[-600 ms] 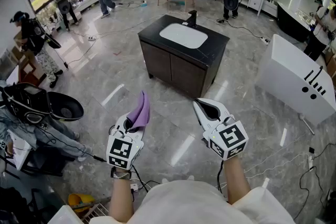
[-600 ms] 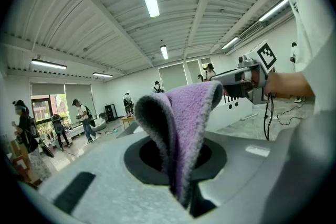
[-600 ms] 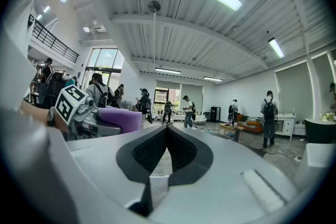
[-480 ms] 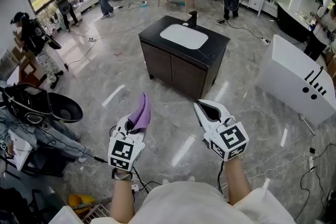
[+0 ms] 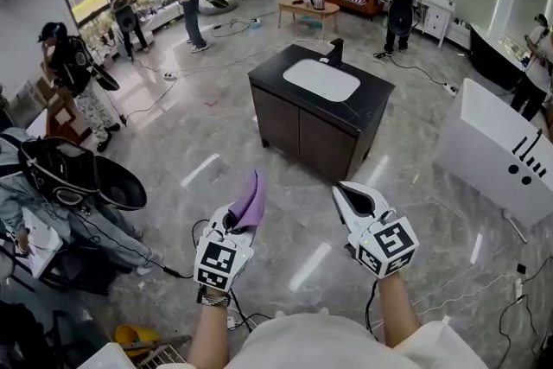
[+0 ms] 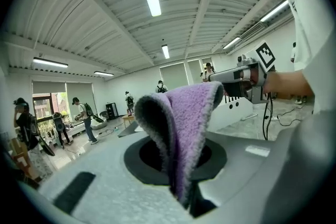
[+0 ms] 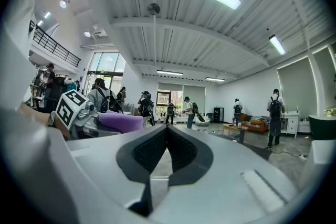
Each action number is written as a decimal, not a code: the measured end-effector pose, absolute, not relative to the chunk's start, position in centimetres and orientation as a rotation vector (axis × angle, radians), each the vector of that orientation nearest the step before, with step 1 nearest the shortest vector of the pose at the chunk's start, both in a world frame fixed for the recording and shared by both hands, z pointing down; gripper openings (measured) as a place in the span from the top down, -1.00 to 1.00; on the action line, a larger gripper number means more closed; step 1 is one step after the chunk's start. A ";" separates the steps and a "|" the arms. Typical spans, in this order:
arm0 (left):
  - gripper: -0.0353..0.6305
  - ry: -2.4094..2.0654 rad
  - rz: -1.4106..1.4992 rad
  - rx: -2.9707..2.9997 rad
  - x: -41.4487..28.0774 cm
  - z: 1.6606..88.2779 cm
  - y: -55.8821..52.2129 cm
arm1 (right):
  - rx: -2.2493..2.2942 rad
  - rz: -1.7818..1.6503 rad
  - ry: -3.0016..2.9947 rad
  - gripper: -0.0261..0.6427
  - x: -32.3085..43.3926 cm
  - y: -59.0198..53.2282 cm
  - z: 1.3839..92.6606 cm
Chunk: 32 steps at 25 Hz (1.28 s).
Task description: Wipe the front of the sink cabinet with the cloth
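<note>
The left gripper [image 5: 232, 219] is held low over the grey marble floor [image 5: 216, 153], its jaws clamped on a purple cloth [image 5: 251, 200]. The cloth is pinched at its near end and folded over on itself. Its long axis runs forward out of the jaws, away from the person, and its free end points up and slightly right, toward the sink cabinet [image 5: 313, 132]. The cloth hangs in the air, well apart from the cabinet.

The cabinet stands ahead in the middle of the room: dark brown doors facing the person at an angle, a black top, a white basin [image 5: 321, 79] sunk in it and a black faucet [image 5: 336, 50] at the far edge.

The right gripper [image 5: 352, 195] is level with the left one, with bare floor between them. Its jaws are closed together, tips touching, with nothing between them. Further right stands a white panel [image 5: 505, 158] with black slots.
</note>
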<state>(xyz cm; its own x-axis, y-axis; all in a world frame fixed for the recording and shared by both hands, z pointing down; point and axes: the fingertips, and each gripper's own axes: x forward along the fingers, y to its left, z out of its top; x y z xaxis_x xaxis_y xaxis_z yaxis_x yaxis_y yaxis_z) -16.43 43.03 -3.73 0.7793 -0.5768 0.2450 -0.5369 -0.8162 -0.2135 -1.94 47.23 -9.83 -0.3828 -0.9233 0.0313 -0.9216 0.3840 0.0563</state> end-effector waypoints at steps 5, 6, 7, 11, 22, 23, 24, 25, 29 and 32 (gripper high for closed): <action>0.75 0.922 -0.428 -2.842 -18.8 -3.8 42.8 | 1.672 -0.053 -2.565 0.90 -4.4 47.0 -9.6; 0.75 0.924 -0.426 -2.844 -19.4 -3.6 42.8 | 1.674 -0.049 -2.564 0.90 -4.9 47.0 -9.4; 0.76 0.926 -0.425 -2.846 -20.2 -3.4 42.8 | 1.676 -0.046 -2.560 0.90 -5.5 47.0 -9.2; 0.75 0.927 -0.433 -2.859 -23.2 -2.6 42.7 | 1.709 -0.037 -2.527 0.90 -7.8 47.1 -8.4; 0.75 0.960 -0.431 -2.861 -25.8 -2.5 38.4 | 1.711 -0.044 -2.484 0.90 -9.5 43.4 -7.9; 0.75 0.966 -0.428 -2.859 -25.5 -2.4 37.5 | 1.703 -0.049 -2.485 0.90 -9.4 42.5 -7.8; 0.75 0.982 -0.420 -2.854 -25.2 -2.4 36.5 | 1.693 -0.057 -2.487 0.90 -9.3 41.5 -7.7; 0.75 1.008 -0.405 -2.843 -25.0 -2.5 35.4 | 1.683 -0.068 -2.488 0.90 -9.1 40.3 -7.7; 0.75 1.099 -0.331 -2.824 -23.5 -3.0 29.9 | 1.655 -0.125 -2.493 0.90 -7.6 34.5 -7.7; 0.75 1.128 -0.320 -2.830 -21.9 -3.3 25.0 | 1.645 -0.129 -2.507 0.90 -5.6 29.6 -7.7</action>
<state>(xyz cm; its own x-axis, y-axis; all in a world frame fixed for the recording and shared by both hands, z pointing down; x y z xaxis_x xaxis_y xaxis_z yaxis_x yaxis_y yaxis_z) -21.95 25.02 -3.29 0.7073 -0.6876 0.1642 -0.6713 -0.7261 -0.1490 -5.60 29.63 -7.67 -0.3923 -0.9172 0.0700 -0.9052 0.3985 0.1481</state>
